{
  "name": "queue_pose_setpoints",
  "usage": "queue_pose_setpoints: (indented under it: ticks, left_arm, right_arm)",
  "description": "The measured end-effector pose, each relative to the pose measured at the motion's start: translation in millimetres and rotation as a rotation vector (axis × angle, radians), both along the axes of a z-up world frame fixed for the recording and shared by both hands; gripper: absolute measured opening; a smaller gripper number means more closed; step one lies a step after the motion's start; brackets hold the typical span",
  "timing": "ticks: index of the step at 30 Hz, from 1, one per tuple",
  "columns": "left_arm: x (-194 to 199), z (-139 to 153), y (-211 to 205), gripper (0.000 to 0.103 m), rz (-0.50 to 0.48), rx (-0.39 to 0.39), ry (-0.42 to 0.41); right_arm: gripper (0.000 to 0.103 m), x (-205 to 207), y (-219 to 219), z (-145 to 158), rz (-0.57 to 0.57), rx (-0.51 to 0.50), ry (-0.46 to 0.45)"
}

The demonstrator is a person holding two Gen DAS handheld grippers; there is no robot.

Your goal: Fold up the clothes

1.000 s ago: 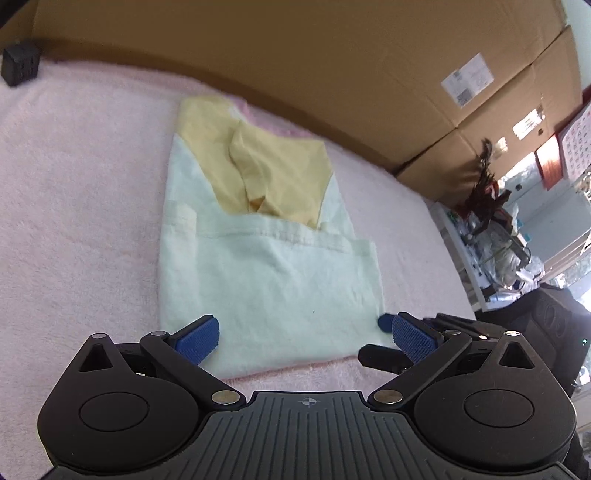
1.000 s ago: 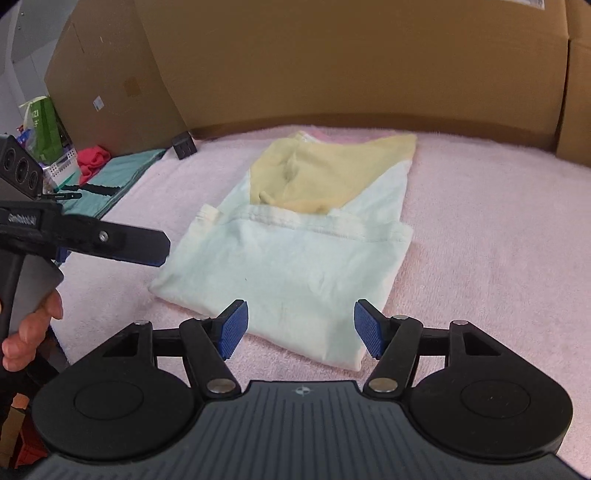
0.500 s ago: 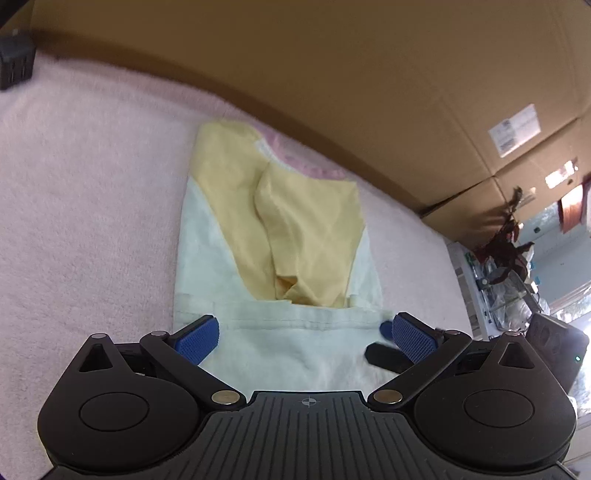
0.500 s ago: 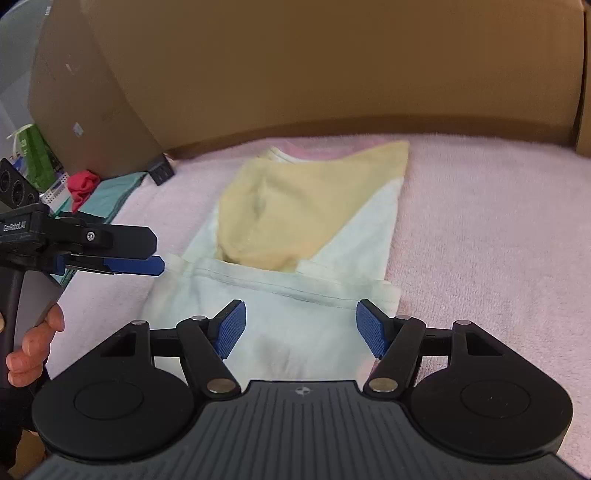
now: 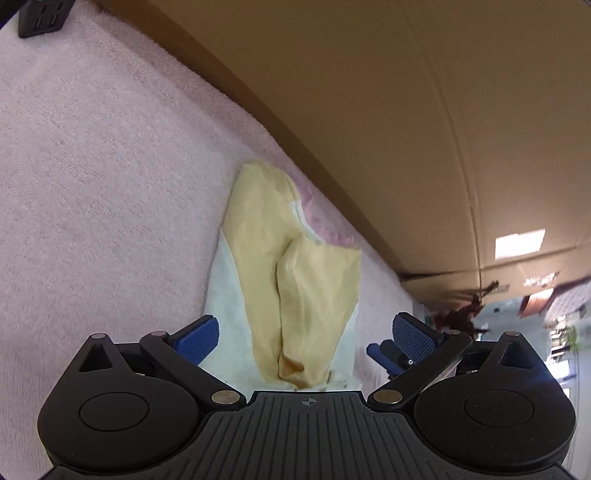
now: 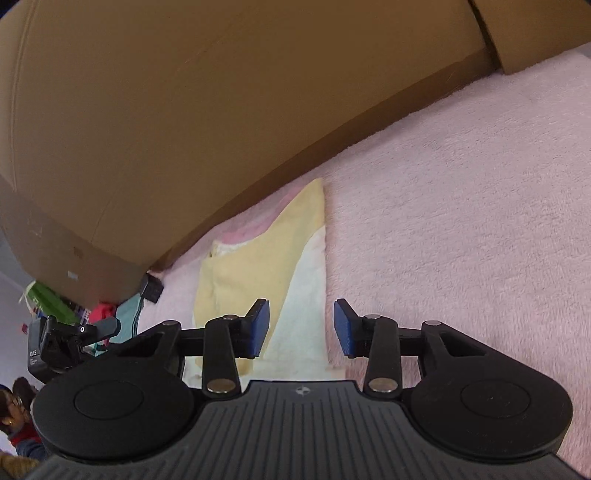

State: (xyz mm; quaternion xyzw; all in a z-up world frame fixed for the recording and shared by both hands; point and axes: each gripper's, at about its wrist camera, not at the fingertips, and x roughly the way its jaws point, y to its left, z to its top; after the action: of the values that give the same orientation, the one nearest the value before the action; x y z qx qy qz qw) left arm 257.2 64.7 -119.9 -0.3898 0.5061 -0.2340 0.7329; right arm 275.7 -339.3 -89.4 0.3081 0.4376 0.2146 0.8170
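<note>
Pale green and yellow folded cotton garment (image 5: 284,295) lies lengthwise ahead, between both grippers. Left gripper (image 5: 306,334) fingers wide apart; right gripper (image 6: 301,328) fingers just narrowing, nothing clamped, over right edge.

Pink fleecy blanket (image 5: 92,177) as work surface, pale mint and yellow garment (image 5: 295,280) lying flat on it (partly folded), small black box (image 5: 44,16) at far edge beside cardboard wall (image 5: 369,92)

A makeshift recording setup in an office or storeroom — large cardboard boxes (image 6: 155,122) wall in the worktop. A pink fleece blanket (image 6: 461,221) covers it — cluttered shelves (image 5: 517,314) stand beyond the boxes.
</note>
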Motion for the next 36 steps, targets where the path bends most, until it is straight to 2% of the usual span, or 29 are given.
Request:
queue_pose_setpoints:
  ticks: [5,7,11,16,25,26,28,30,32,33,34,36]
  left_arm:
    - [40,-1,0,0.103,0.058,0.052,-0.013]
    - [55,-5,-2,0.103,0.059,0.043,-0.002]
    - [72,-12,-12,0.103,0.05,0.078,-0.004]
    - [83,-11,-23,0.103,0.01,0.085,-0.038]
    - [98,-7,-43,0.102,-0.085,0.115,-0.091]
    - [98,-8,-44,0.099,-0.1,0.117,-0.09]
    - [98,-11,-41,0.085,-0.107,0.12,-0.084]
    - [100,-12,-40,0.081,-0.102,0.124,-0.084]
    - [101,-13,-38,0.075,-0.097,0.121,-0.078]
    - [102,-14,-37,0.073,-0.094,0.128,-0.075]
    - [103,-14,-37,0.066,-0.092,0.135,-0.073]
    - [104,-14,-37,0.044,-0.079,0.175,-0.067]
  right_arm:
    - [0.044,30,3,1,-0.027,-0.023,-0.002]
    - [0.044,41,6,1,-0.034,-0.033,-0.001]
    - [0.044,61,10,-2,-0.042,-0.052,0.004]
    - [0.045,79,7,-14,-0.052,-0.001,0.029]
    - [0.045,97,17,-23,-0.001,0.068,0.01]
    - [0.045,98,18,-23,0.003,0.071,0.011]
    - [0.045,101,20,-24,0.009,0.077,0.012]
    - [0.041,101,20,-24,0.008,0.069,0.011]
    - [0.023,101,19,-26,-0.001,0.051,0.023]
    - [0.01,101,19,-28,-0.009,0.038,0.032]
    - [0.007,101,17,-29,-0.009,0.042,0.035]
    - [0.004,101,16,-31,-0.009,0.049,0.038]
